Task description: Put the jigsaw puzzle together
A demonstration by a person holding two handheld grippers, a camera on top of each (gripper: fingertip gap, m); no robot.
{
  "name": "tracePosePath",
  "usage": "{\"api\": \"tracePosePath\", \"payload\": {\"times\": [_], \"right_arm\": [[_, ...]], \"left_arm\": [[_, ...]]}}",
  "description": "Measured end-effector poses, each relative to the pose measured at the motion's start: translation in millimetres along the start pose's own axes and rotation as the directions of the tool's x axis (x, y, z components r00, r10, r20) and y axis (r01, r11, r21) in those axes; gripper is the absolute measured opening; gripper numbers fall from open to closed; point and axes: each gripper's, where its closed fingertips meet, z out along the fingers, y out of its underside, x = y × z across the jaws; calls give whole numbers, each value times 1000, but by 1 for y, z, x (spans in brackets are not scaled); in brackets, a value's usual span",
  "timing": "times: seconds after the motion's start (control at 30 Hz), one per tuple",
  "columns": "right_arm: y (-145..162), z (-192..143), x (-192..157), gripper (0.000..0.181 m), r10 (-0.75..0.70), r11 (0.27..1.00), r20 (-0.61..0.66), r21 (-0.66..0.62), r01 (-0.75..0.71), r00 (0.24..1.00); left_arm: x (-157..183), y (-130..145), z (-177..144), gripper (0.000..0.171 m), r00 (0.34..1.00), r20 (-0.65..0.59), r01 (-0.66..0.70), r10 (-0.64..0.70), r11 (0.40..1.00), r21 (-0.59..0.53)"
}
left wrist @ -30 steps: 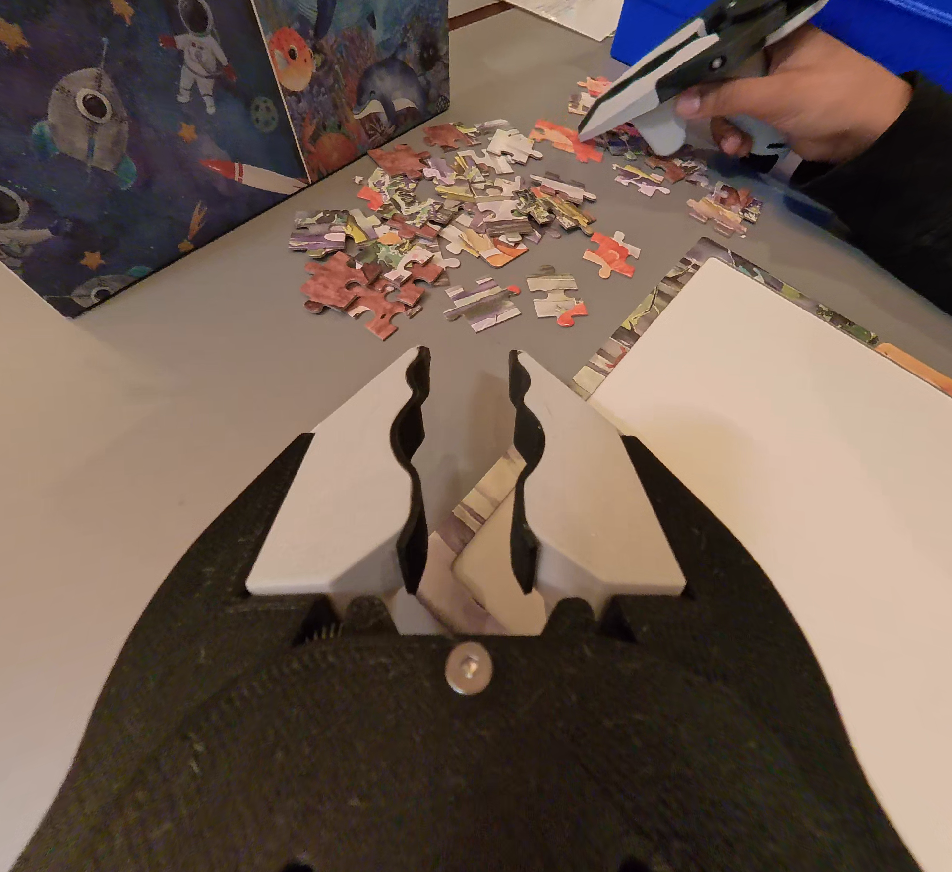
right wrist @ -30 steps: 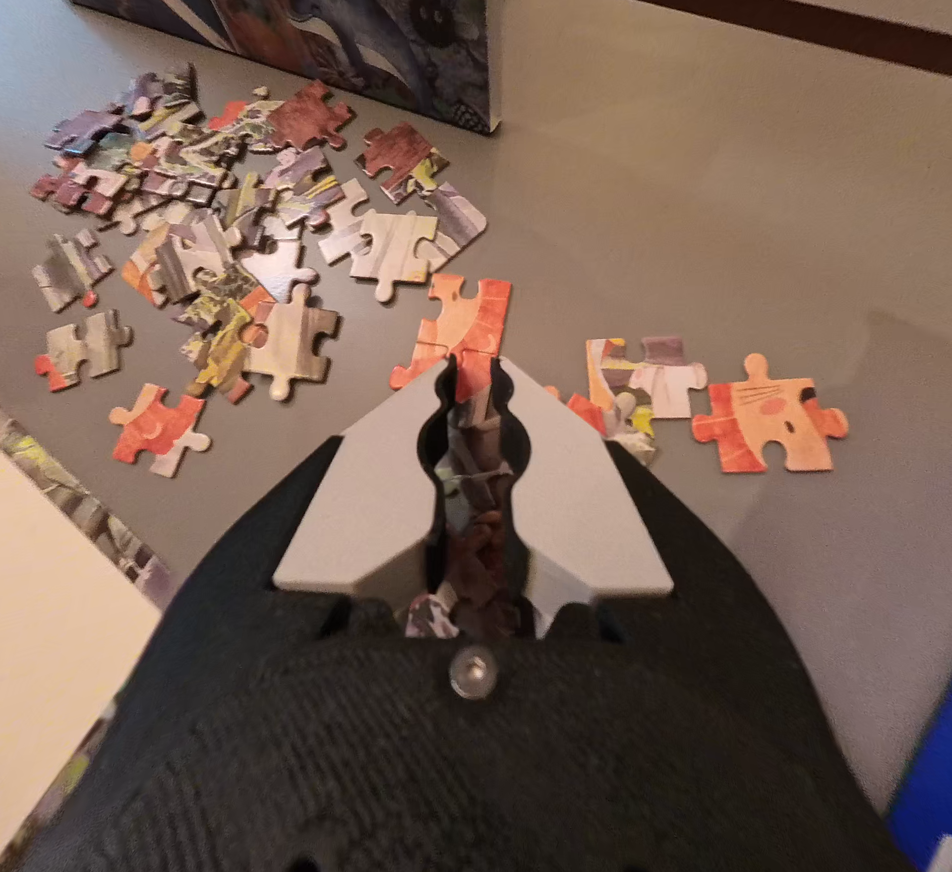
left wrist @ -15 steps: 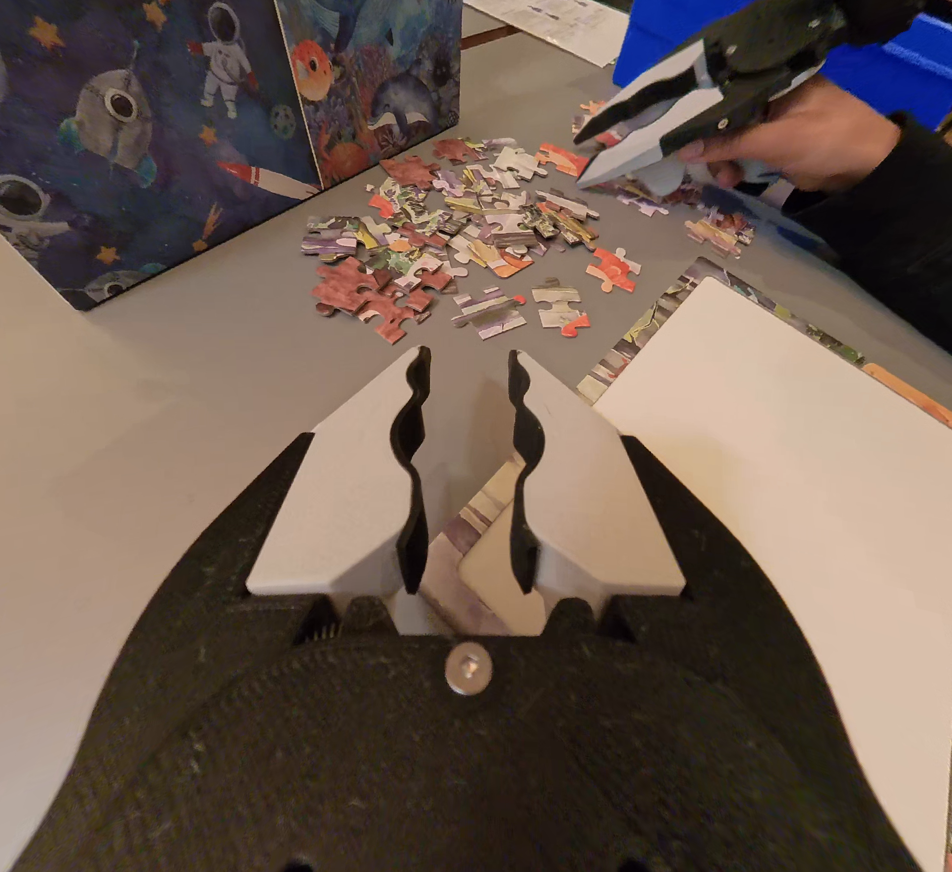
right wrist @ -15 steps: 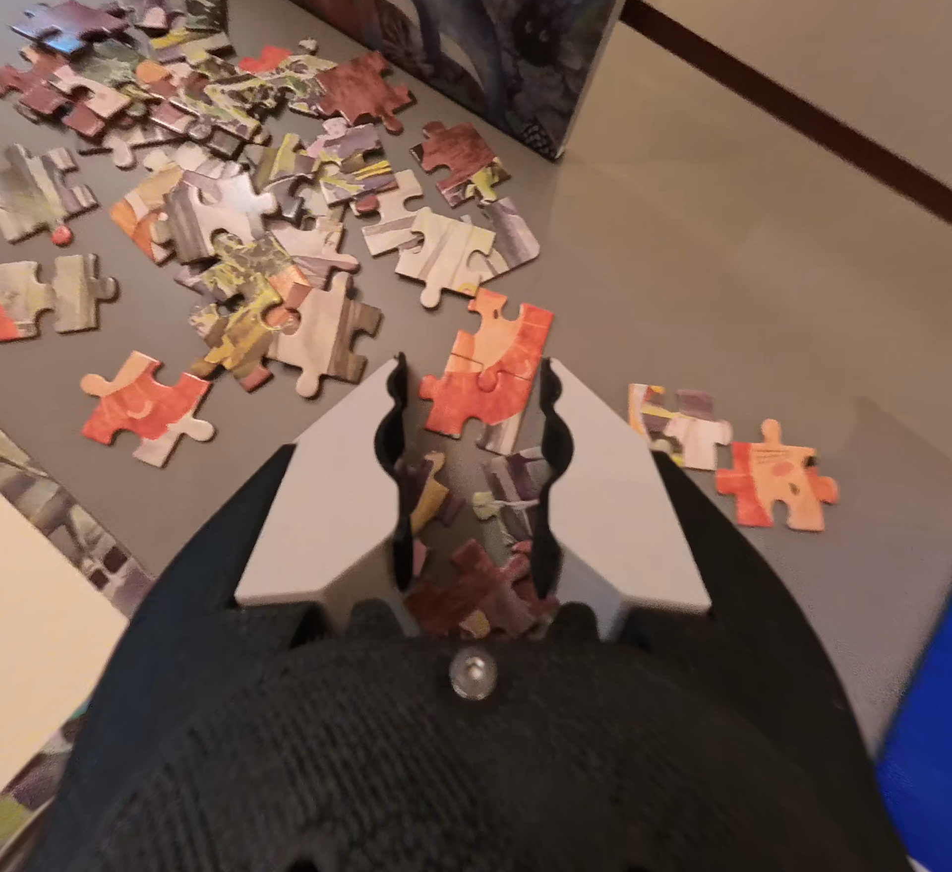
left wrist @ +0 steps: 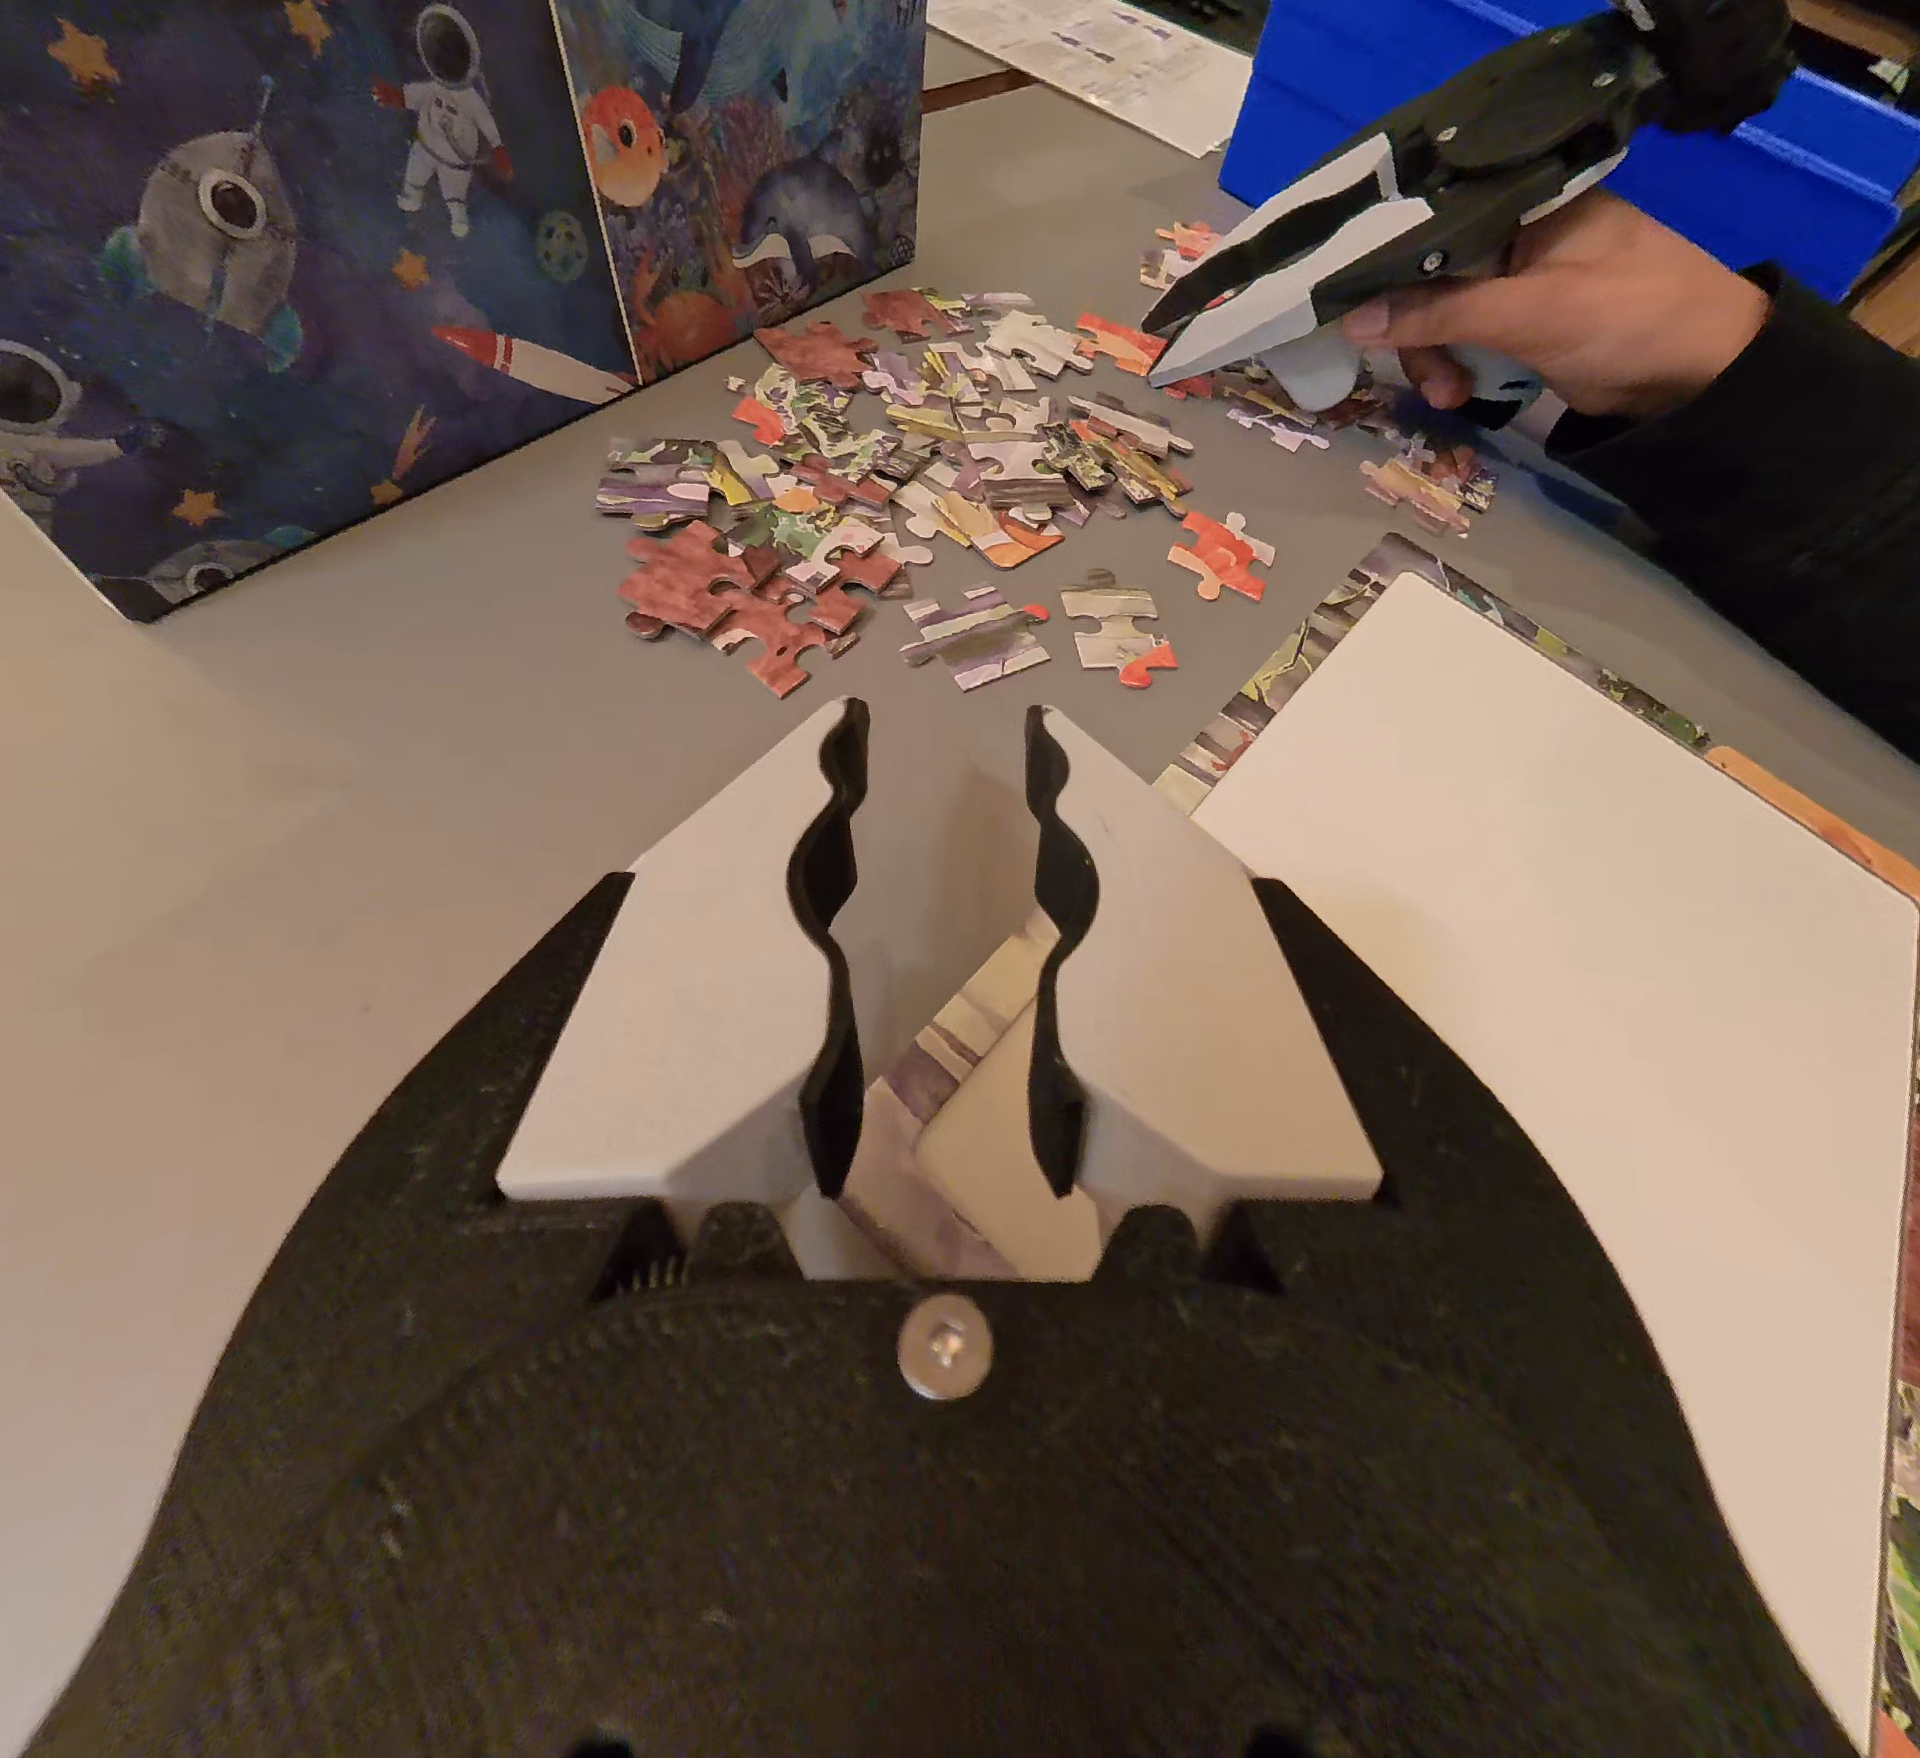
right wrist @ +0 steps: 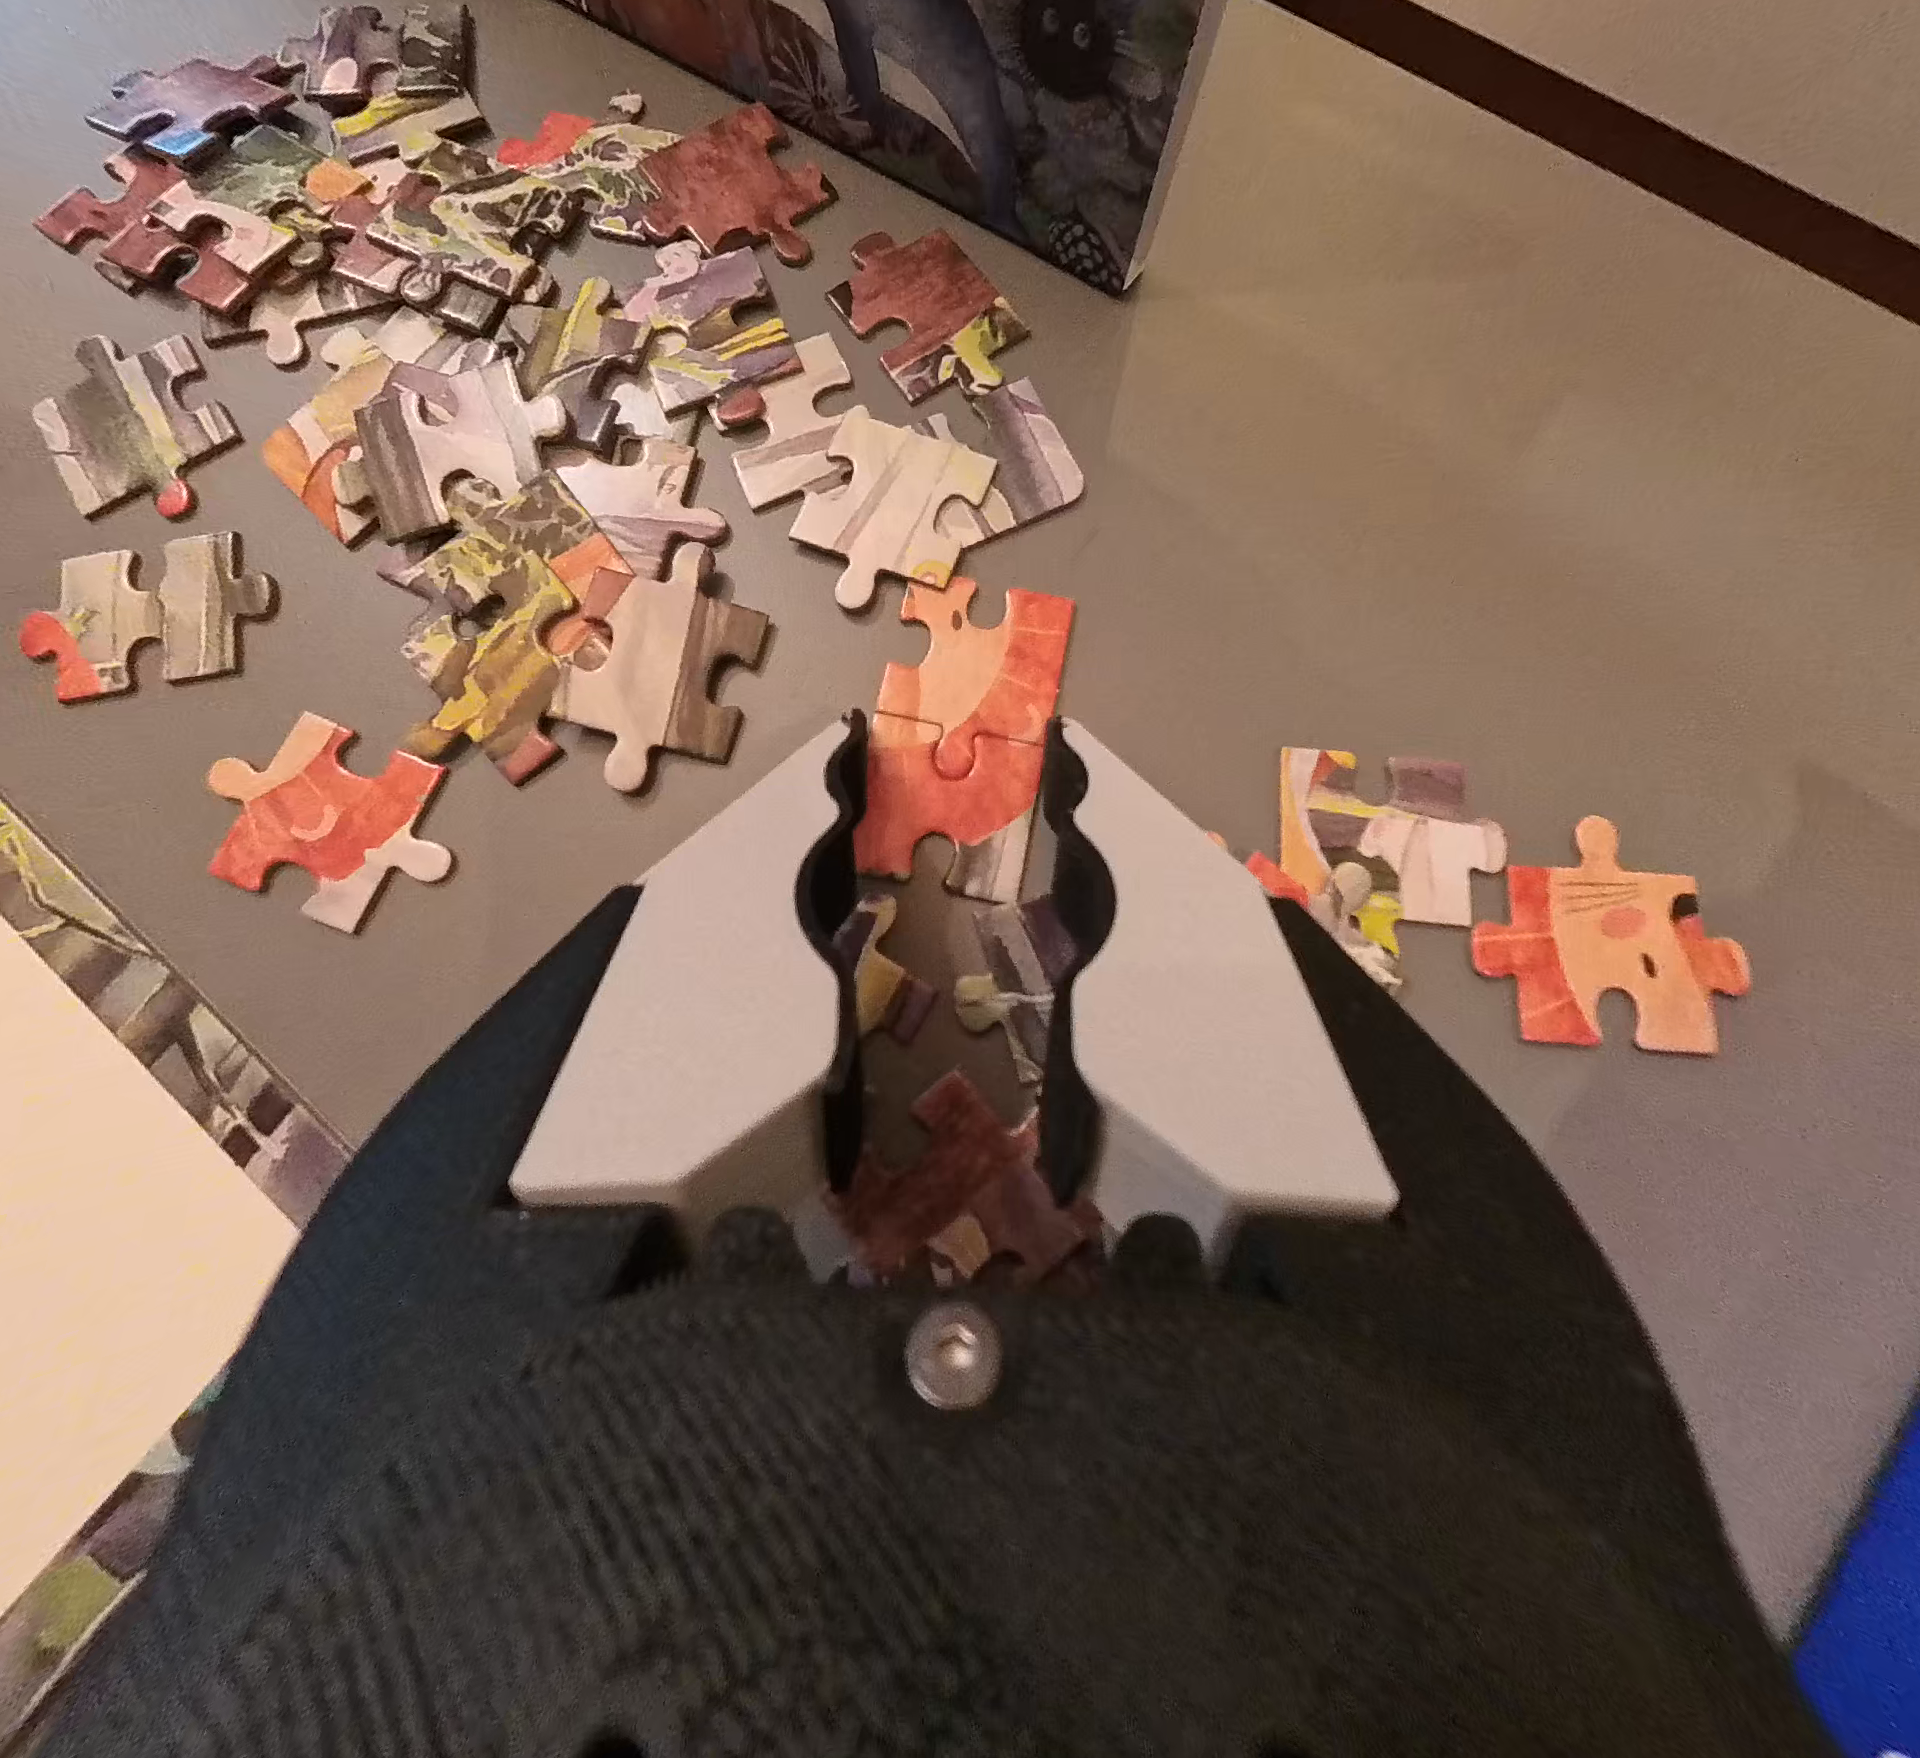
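My left gripper (left wrist: 945,721) hangs over the near part of the grey table (left wrist: 395,752), its jaws parted with nothing between them; below them lies the near-left corner of the puzzle tray (left wrist: 1538,929), a white board with a painted border strip. The loose jigsaw pieces (left wrist: 904,482) lie scattered past the tray toward the middle of the table, in front of the illustrated puzzle box (left wrist: 436,181) that stands along the far left side. A blue bin (left wrist: 1455,67) and a printed paper sheet (left wrist: 1091,35) sit by the far edge.

My right gripper (right wrist: 951,732), held in my hand (left wrist: 1558,316), is tipped down over the right end of the scatter. Its jaws are apart, and they frame a joined pair of orange pieces (right wrist: 966,721) that lies flat on the table; from the wrist view I cannot tell whether the fingertips touch it. An orange piece with whiskers (right wrist: 1605,960) lies to the right, well clear of the heap, and another orange-and-white piece (right wrist: 322,820) lies to the left near the tray's border.
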Motion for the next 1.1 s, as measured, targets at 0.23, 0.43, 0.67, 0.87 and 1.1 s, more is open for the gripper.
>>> {"api": "tracePosePath", "payload": {"times": [0.23,0.43,0.67,0.87,1.1], "right_arm": [[1,-2,6,32,12,1000,-15,-1,-12,1000],[-5,-6,5,32,24,999,4,32,-24,1000],[-16,-17,2,24,28,996,23,79,-30,999],[-23,-27,15,22,44,992,-25,123,-41,999],[-4,-21,25,29,91,995,-41,36,-89,995]], "left_arm": [[0,0,0,29,1000,9,-12,12,1000,-1],[0,1,1,29,1000,12,-18,18,1000,-6],[2,1,1,29,1000,9,-24,24,1000,-8],[3,2,2,30,999,11,-30,30,999,-13],[3,2,2,30,999,9,-32,32,999,-13]]}}
